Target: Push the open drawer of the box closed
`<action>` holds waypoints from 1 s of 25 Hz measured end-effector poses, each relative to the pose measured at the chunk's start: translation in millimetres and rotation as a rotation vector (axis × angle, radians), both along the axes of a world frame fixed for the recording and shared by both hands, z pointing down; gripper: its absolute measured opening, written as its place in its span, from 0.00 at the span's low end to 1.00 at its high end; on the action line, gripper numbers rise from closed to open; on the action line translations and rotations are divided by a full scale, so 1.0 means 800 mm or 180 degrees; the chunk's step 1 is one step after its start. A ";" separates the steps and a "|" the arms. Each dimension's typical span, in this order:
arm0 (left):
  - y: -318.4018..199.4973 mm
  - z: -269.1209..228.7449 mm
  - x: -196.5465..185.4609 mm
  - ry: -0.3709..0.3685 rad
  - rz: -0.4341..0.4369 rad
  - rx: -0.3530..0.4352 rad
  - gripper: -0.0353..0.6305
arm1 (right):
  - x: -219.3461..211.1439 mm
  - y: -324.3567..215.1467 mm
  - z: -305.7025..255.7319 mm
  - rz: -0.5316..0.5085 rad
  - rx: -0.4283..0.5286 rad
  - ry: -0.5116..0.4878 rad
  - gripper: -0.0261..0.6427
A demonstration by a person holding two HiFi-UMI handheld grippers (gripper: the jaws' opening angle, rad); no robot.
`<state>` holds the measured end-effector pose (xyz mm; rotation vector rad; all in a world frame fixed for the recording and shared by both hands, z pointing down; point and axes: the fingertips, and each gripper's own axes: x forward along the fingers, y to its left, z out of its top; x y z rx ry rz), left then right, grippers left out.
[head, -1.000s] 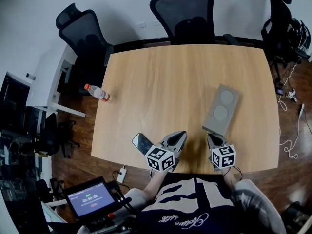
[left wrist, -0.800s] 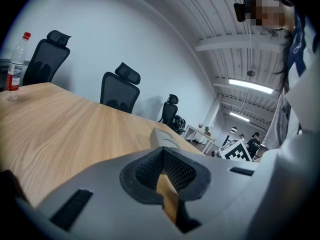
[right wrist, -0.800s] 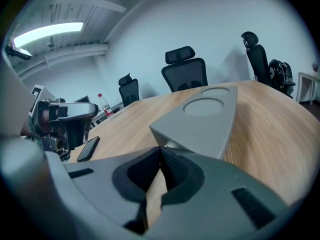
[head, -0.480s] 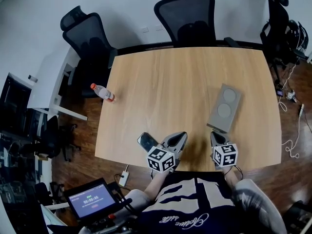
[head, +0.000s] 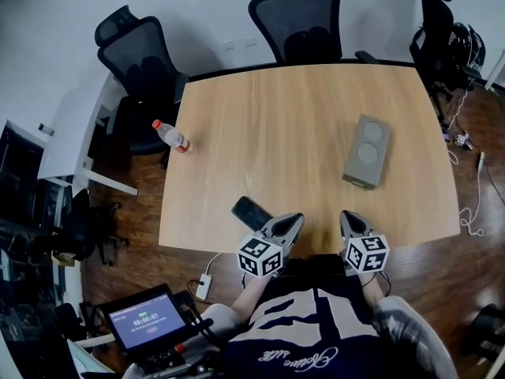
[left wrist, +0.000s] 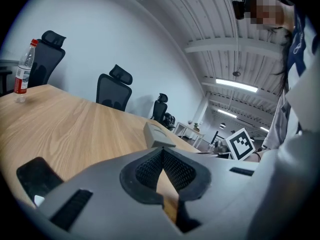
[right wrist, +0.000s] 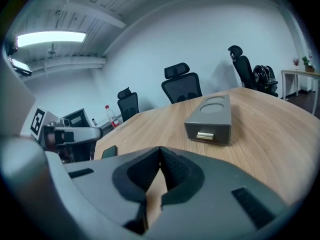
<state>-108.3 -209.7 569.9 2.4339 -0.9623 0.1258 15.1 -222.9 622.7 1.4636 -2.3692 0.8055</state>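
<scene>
Wooden table with office chairs at the far side. Grey box lies on the table's right half, its drawer front with the metal handle facing the right gripper - well apart from it. Left gripper sits at the near edge; both grippers' jaws are pressed together, nothing between. Black phone just beside the left gripper - bottle stands at the table's left edge.

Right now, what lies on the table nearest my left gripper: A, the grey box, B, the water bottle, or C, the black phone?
C: the black phone lies right beside the left gripper, with the water bottle and grey box much farther off.
</scene>
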 end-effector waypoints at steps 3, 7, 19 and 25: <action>0.029 0.007 -0.008 -0.0003 0.0094 -0.0040 0.06 | -0.008 0.037 -0.006 0.0095 0.0024 -0.0049 0.04; 0.046 0.017 -0.003 0.0029 0.0187 -0.0106 0.06 | -0.009 0.072 0.002 0.0125 -0.0027 -0.0030 0.04; 0.114 0.002 0.032 0.0147 0.0254 -0.0016 0.06 | 0.024 0.164 -0.006 0.0241 0.0000 -0.0051 0.04; 0.144 -0.012 0.073 0.0178 0.0187 0.0044 0.06 | 0.053 0.227 -0.020 0.0127 0.0030 0.0020 0.04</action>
